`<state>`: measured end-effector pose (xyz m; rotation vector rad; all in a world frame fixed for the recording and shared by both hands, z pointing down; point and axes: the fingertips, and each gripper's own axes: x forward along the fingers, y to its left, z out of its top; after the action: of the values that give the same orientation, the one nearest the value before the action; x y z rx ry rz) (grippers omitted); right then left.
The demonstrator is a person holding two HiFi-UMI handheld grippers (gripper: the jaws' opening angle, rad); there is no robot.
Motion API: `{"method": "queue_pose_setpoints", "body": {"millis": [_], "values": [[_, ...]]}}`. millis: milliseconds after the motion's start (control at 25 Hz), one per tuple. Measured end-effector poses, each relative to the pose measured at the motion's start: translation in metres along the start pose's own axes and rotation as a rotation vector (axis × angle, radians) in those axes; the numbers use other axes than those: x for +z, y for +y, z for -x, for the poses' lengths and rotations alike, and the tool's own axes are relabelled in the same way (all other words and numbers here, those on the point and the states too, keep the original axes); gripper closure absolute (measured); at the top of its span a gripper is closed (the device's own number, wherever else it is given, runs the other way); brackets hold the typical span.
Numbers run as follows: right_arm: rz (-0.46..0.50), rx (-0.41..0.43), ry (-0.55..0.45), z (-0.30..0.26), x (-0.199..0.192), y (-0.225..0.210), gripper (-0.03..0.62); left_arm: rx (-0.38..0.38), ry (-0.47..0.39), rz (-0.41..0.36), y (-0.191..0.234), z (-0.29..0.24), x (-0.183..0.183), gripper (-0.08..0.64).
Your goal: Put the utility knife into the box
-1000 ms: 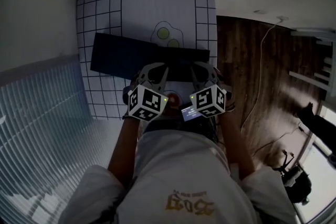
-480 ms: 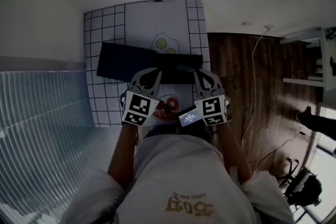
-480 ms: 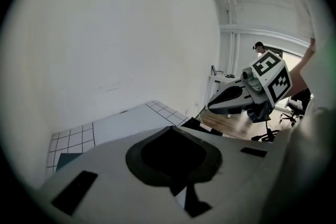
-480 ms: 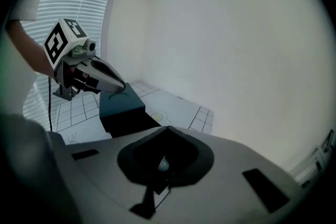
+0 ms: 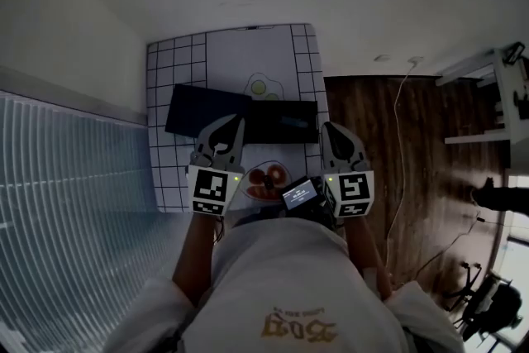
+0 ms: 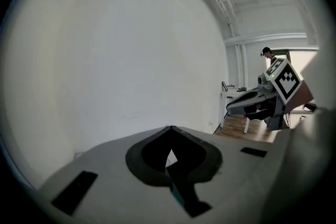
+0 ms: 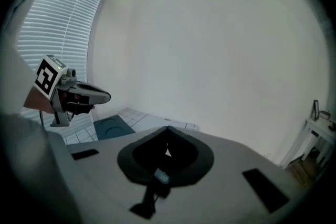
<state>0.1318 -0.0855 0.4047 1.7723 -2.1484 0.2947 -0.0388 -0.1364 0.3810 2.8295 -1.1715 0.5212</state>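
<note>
Head view looks down on the person's white shirt, with the left gripper and the right gripper both held close to the body at the 6 o'clock edge of the checked mat. A small lit screen sits between them. Each gripper's own view shows its jaws pressed together with nothing between them, and both point at the bare wall.

Just past the fingertips, at 12 o'clock, lies what looks like the black box. A dark flat panel touches it on the 9 o'clock side, and a fried-egg print lies beyond. The utility knife cannot be made out in any view. It may rest on or near the dark box, but the dim light hides it.

The task looks not yet begun. To do it well, tilt one gripper down toward the mat first, find the knife, and spread the jaws before descending. Then close across the handle's narrow sides near its middle, so it hangs level for the move to the box
</note>
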Motion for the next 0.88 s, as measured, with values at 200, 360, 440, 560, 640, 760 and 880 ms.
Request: {"method": "queue_pose_setpoints", "body": {"millis": [200, 360, 440, 560, 640, 760, 880], "values": [[0.002, 0.013, -0.065, 0.012, 0.024, 0.005, 0.584, 0.031, -0.075, 0.017, 0.005, 0.011, 0.027, 0.552], [0.019, 0.016, -0.149, 0.024, 0.05, 0.006, 0.584, 0.039, -0.143, -0.007, 0.003, 0.021, 0.048, 0.552], [0.031, 0.018, -0.207, 0.029, 0.066, 0.008, 0.584, 0.045, -0.161, -0.021, 0.002, 0.024, 0.053, 0.552], [0.033, 0.015, -0.239, 0.034, 0.076, 0.011, 0.584, 0.054, -0.174, -0.023, 0.002, 0.029, 0.058, 0.552], [0.04, 0.013, -0.243, 0.035, 0.077, 0.012, 0.586, 0.055, -0.183, -0.031, 0.002, 0.032, 0.061, 0.552], [0.056, 0.016, -0.258, 0.033, 0.081, 0.013, 0.586, 0.068, -0.214, -0.026, 0.004, 0.036, 0.068, 0.552], [0.066, 0.012, -0.273, 0.033, 0.085, 0.011, 0.584, 0.084, -0.255, -0.01, 0.006, 0.042, 0.075, 0.552]]}}
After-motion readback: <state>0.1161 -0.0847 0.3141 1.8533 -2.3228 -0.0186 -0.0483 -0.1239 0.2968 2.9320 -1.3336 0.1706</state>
